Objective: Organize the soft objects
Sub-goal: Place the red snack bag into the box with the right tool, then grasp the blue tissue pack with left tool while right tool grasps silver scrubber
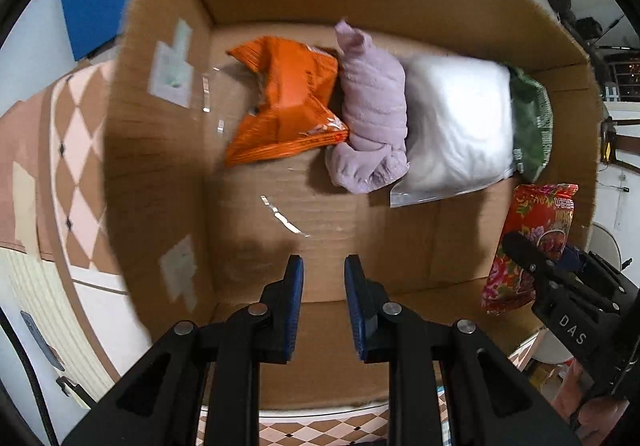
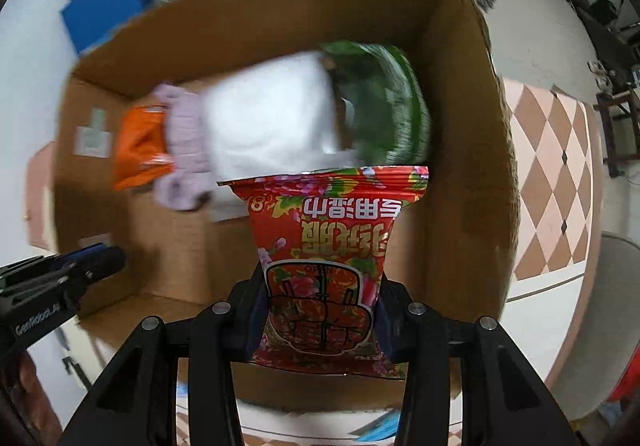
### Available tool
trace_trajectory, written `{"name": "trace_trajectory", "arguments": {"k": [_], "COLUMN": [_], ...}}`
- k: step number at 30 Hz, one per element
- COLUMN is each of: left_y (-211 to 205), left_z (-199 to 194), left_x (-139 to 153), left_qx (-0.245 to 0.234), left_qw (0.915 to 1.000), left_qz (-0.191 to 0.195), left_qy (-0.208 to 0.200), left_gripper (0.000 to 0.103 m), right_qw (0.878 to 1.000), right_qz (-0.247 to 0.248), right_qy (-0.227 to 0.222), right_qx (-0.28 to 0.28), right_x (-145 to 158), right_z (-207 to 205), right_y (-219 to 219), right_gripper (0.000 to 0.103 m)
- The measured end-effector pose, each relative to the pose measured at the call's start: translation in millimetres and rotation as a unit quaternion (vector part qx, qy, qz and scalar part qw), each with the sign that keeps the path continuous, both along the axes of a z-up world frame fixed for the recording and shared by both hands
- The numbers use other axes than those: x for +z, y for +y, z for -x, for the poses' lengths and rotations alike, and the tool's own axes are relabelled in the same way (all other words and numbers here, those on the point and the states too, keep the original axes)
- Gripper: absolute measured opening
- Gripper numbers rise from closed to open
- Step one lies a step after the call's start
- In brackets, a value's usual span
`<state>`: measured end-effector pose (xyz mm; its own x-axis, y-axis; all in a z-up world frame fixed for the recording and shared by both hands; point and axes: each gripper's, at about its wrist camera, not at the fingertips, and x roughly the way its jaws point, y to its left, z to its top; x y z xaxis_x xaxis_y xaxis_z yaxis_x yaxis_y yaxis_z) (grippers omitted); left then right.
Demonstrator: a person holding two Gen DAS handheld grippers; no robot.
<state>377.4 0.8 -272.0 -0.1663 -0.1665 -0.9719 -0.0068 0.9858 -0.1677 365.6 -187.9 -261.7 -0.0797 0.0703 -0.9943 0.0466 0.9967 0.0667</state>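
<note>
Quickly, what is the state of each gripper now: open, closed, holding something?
Left gripper: closed as far as it goes, holding nothing.
Right gripper: closed on the red floral packet.

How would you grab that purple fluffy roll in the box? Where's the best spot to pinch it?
Probably around the middle of the purple rolled towel, coming straight down from above. It lies flat on the cardboard box floor, squeezed between the orange packet and the white bag, so the sides are blocked. Fingers should span its narrow width; its loose ends would likely unroll.

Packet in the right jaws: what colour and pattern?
Red packet with a bright floral print; clearest in the right wrist view.
</note>
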Motion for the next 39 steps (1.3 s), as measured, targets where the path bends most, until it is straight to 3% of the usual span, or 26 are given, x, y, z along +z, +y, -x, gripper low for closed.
{"name": "trace_trajectory", "arguments": {"k": [6, 7, 8, 9, 10, 12, 18, 21, 24, 26, 29, 35, 37, 39], "left_y": [-7.3, -6.7, -4.8, -3.0, -0.4, 4.4, 24.7, 37.1, 50.3, 61.0, 79.6, 104.5, 109.0, 111.0], "left_z": [1.4, 1.8, 3.1, 4.0, 5.7, 9.5, 56.8, 101.5, 147.8, 177.2, 209.9, 236.9, 238.3, 238.0], "left_x": [-9.3, -6.6, -2.9, 1.8, 6.9, 19.5, 69.9, 86.6, 84.5, 70.8, 38.9, -22.1, -31.5, -35.7], "left_qx": [0.005, 0.007, 0.009, 0.012, 0.016, 0.025, 0.023, 0.023, 0.036, 0.054, 0.083, 0.118, 0.122, 0.124], "left_qw": [0.9994, 0.9994, 0.9993, 0.9992, 0.999, 0.9984, 0.9921, 0.9852, 0.9785, 0.9762, 0.9788, 0.9828, 0.9834, 0.9834], "left_qz": [0.03, 0.033, 0.035, 0.038, 0.04, 0.04, -0.002, -0.04, -0.087, -0.111, -0.122, -0.123, -0.12, -0.119], "left_qy": [0.015, 0.01, 0.004, -0.003, -0.011, -0.031, -0.124, -0.165, -0.183, -0.178, -0.142, -0.071, -0.061, -0.058], "left_gripper": [0.026, 0.029, 0.034, 0.046, 0.053, 0.089, 0.099, 0.099, 0.099, 0.099, 0.099, 0.099, 0.099, 0.099], "right_qw": [0.999, 0.999, 1.0, 1.0, 1.0, 0.999, 0.993, 0.976, 0.943, 0.913, 0.889, 0.855, 0.854, 0.86], "right_qz": [-0.007, -0.007, -0.008, -0.014, -0.019, -0.025, -0.03, -0.04, -0.019, 0.013, 0.045, 0.091, 0.107, 0.118], "right_qy": [0.029, 0.028, 0.025, 0.018, 0.013, 0.005, -0.084, -0.138, -0.182, -0.195, -0.17, -0.171, -0.165, -0.156], "right_qx": [0.011, 0.015, 0.016, 0.018, 0.02, 0.023, 0.08, 0.163, 0.279, 0.358, 0.423, 0.48, 0.482, 0.472], "right_x": [-21.5, -21.4, -20.4, -17.2, -13.1, -2.9, 54.7, 80.3, 82.3, 65.2, 23.1, -31.5, -44.7, -57.1], "right_z": [-1.5, -1.1, -1.3, 0.7, 2.9, 6.9, 49.4, 99.6, 155.1, 183.9, 201.6, 213.7, 213.4, 210.7], "right_y": [-3.7, -3.0, -2.6, -2.1, -1.5, -0.1, 14.7, 35.4, 65.4, 88.7, 110.6, 137.4, 143.5, 145.5], "right_gripper": [0.052, 0.06, 0.083, 0.095, 0.096, 0.096, 0.096, 0.096, 0.096, 0.096, 0.096, 0.089, 0.084, 0.074]}}
